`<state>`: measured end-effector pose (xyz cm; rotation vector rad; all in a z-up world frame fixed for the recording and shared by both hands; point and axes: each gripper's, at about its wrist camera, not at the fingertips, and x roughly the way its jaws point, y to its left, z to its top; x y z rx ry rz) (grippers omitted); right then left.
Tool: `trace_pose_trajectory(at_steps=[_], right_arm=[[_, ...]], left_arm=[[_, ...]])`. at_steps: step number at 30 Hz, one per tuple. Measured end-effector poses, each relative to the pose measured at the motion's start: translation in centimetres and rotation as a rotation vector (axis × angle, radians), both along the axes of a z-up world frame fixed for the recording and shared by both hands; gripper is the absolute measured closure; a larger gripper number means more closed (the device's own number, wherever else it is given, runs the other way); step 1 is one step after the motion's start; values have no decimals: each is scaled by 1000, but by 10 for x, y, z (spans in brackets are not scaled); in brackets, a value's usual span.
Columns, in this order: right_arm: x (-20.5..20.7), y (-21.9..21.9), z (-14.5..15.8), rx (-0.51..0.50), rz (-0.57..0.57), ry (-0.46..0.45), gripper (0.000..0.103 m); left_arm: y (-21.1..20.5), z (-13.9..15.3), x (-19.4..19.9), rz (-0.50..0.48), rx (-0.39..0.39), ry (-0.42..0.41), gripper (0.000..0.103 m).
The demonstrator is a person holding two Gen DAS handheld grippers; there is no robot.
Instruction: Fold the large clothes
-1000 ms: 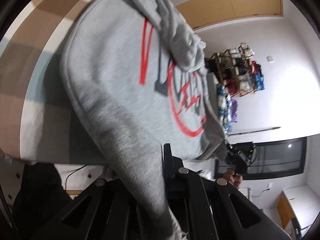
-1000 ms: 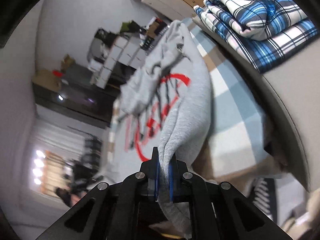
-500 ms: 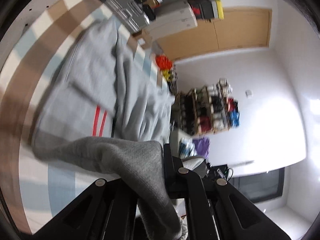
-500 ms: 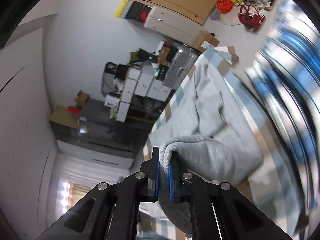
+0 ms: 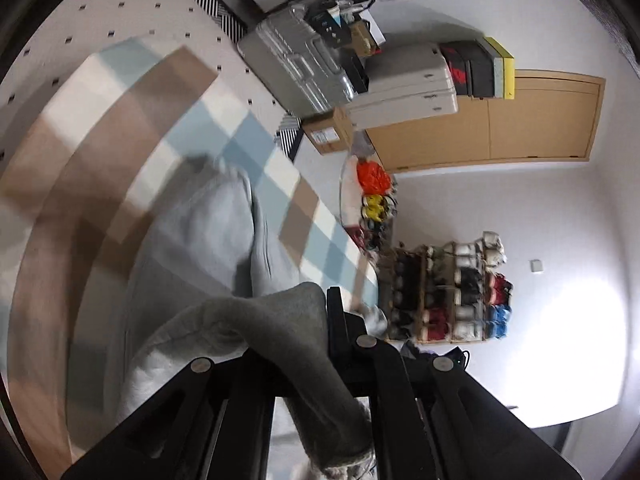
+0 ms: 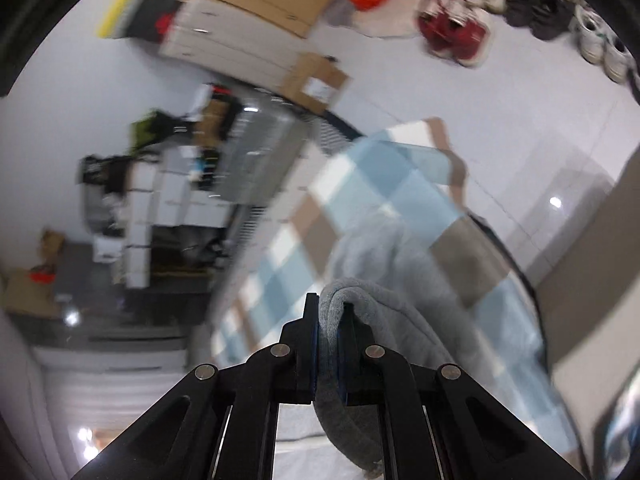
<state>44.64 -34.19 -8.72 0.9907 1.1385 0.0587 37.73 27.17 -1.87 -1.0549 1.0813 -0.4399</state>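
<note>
A grey sweatshirt [image 5: 200,248] lies stretched over a checked blue, brown and white cover [image 5: 120,112]. My left gripper [image 5: 320,320] is shut on a thick fold of its grey cloth, which drapes over the left finger and hides it. In the right wrist view the sweatshirt [image 6: 372,256] runs away from me across the same checked cover [image 6: 400,184]. My right gripper [image 6: 328,320] is shut on a rolled edge of the grey fabric, pinched between its blue pads. The red print on the sweatshirt is out of sight.
Beyond the cover's far edge stand a silver suitcase [image 5: 296,68], a cardboard box [image 5: 328,132], white drawers [image 5: 404,96] and a wooden wardrobe [image 5: 520,120]. A shoe rack [image 5: 452,288] stands against the white wall. Shoes [image 6: 452,28] lie on the pale floor.
Both grippers have swept forward over the cover with the sweatshirt, which hung with its red print showing and now lies laid out flat. Both grips stayed shut.
</note>
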Motion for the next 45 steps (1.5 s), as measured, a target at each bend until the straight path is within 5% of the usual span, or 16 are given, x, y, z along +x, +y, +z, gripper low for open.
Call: trace_pose_trajectory(at_steps=[6, 9, 10, 11, 13, 14, 17, 18, 20, 25, 29, 35, 45], right_arm=[[29, 3, -27, -35, 29, 40, 93], [21, -5, -21, 20, 41, -22, 93], [17, -10, -19, 44, 27, -39, 93], [14, -13, -17, 50, 26, -50, 93], [5, -18, -10, 41, 25, -68, 92], [0, -21, -5, 38, 29, -76, 85], [-15, -24, 18, -101, 24, -112, 17], [-21, -24, 29, -166, 26, -141, 9], [-39, -20, 51, -298, 45, -196, 8], [-100, 30, 50, -356, 341, -192, 7], [-173, 57, 33, -332, 427, -258, 7], [-254, 53, -13, -83, 231, -223, 6], [-228, 41, -51, 35, 110, -173, 6]], left_arm=[[11, -33, 19, 16, 35, 94, 101], [18, -35, 12, 28, 60, 106, 86], [24, -29, 4, 69, 75, 79, 58], [28, -23, -2, 103, 80, 53, 19], [39, -12, -17, 176, 26, -28, 4], [43, -7, -27, 190, 12, -43, 4], [42, 3, -51, 156, 62, -25, 4], [38, 6, -60, 132, 89, -18, 4], [29, 8, -74, 90, 127, -5, 4], [0, -11, -118, -75, 287, 85, 4], [-10, -24, -170, -104, 266, 87, 4], [-6, -48, -237, -40, 173, 96, 4], [-1, -75, -230, 40, 82, 91, 4]])
